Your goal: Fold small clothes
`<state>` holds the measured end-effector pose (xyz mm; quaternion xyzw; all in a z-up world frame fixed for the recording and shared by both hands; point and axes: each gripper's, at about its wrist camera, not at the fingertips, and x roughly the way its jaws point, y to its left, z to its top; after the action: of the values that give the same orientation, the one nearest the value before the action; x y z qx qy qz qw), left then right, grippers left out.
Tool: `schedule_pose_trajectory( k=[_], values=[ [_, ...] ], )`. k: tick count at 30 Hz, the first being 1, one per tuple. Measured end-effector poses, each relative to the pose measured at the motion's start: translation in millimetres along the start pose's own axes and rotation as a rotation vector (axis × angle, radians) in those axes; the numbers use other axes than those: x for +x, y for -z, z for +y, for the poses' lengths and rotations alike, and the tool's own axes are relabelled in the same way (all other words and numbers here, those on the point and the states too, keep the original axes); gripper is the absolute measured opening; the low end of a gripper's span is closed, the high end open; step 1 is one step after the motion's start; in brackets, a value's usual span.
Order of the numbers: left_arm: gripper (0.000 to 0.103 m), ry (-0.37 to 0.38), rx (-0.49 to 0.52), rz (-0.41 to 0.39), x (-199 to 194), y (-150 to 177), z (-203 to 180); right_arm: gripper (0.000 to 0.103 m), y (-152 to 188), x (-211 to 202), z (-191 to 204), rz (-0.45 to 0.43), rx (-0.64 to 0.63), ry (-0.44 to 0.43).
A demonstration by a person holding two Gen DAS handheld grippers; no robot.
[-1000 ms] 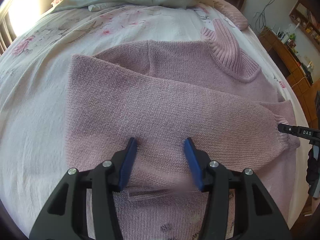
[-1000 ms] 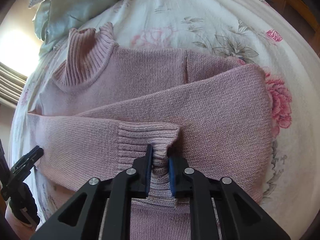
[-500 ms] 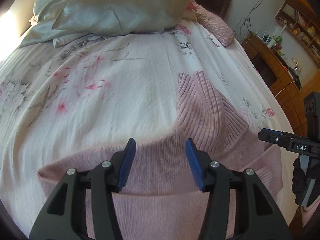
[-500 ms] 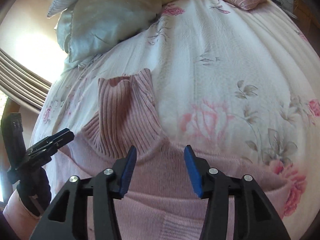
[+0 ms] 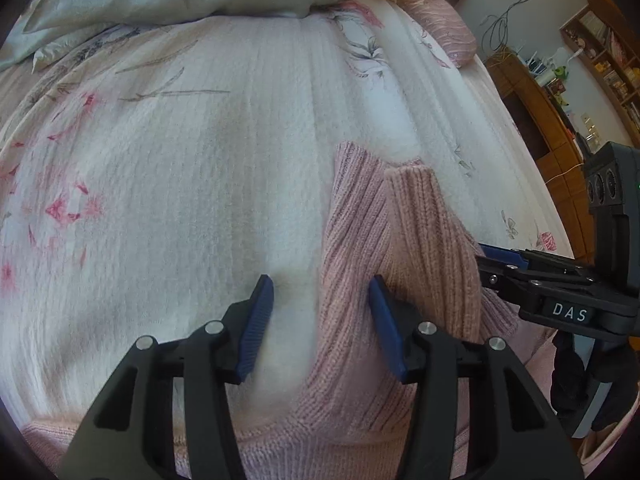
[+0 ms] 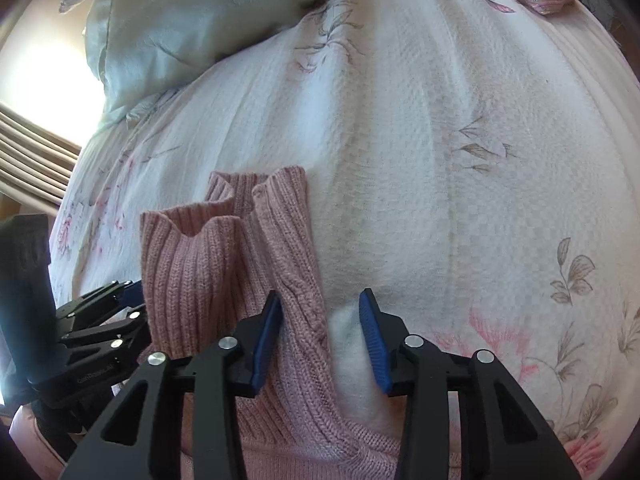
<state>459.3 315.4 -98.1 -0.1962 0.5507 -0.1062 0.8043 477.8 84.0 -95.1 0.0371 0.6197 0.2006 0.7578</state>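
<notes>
A pink knit sweater lies on the bed, and its ribbed turtleneck collar [image 5: 384, 236] [image 6: 188, 264] stands up close in front of both cameras. My left gripper [image 5: 320, 284] is open and straddles the collar's left edge, its right pad against the ribbing. My right gripper [image 6: 321, 296] is also open and straddles the collar's right edge, its left pad touching the knit. Each gripper shows in the other's view: the right one [image 5: 504, 264] beside the collar's right side, the left one [image 6: 120, 296] beside its left side. The sweater's body is mostly hidden below the grippers.
The white floral bedspread [image 5: 180, 160] stretches ahead. A pale green pillow [image 6: 192, 28] and a pink striped pillow [image 5: 444, 24] lie at the head of the bed. Wooden furniture [image 5: 536, 108] stands past the right edge, and a curtain [image 6: 28, 160] hangs at the left.
The right gripper let go of the sleeve cuff and opened. Both grippers moved forward over the sweater to the collar, which now sits between them.
</notes>
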Motion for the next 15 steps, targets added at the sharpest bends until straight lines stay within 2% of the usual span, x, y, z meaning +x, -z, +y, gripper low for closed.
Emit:
schedule_pose_trajectory(
  k=[1,2,4,6,10,15],
  values=[
    [0.038,0.004,-0.019,-0.010,1,-1,3,0.018,1,2,0,-0.005,0.001,-0.009],
    [0.035,0.013,-0.035,-0.016,1,-1,6,0.013,2,3,2,-0.010,0.000,-0.029],
    [0.007,0.089,-0.059,-0.032,-6,1,10,0.010,6,-2,9,-0.053,-0.021,-0.031],
    [0.007,0.122,-0.053,-0.077,-22,5,10,0.010,12,-17,12,-0.106,-0.033,-0.069],
    [0.007,0.204,0.021,-0.175,-66,23,-3,0.009,33,-63,20,-0.216,-0.066,-0.175],
    [0.006,0.265,0.147,-0.289,-122,71,-20,0.009,81,-117,34,-0.308,-0.165,-0.236]
  ],
)
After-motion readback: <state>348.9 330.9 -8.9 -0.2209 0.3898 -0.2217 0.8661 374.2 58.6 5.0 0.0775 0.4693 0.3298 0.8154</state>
